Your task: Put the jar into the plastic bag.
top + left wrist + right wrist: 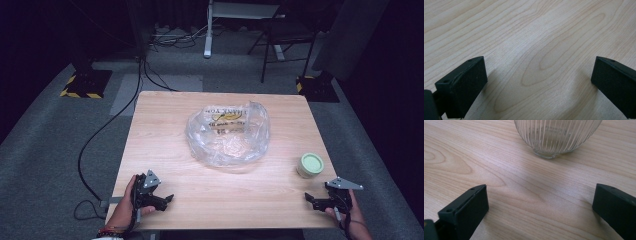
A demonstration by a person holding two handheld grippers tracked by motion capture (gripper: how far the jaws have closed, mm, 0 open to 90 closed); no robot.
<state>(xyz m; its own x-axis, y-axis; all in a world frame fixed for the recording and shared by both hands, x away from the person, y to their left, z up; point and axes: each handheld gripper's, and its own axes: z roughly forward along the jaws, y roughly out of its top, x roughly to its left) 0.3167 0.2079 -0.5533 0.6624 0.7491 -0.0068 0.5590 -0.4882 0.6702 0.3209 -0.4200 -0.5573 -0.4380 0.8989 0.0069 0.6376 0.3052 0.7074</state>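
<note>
Cropped, crumpled and too small to read

In the right gripper view the ribbed glass jar (557, 137) is cut off by the top edge — just its lower body and base are visible. In the high view the clear plastic bag (227, 132) is crumpled, its printed lettering too small to read — and whether it holds anything cannot be told.

A wooden table (165, 130) stands on grey carpet (45, 145), a dark chair (285, 35) behind it.
</note>
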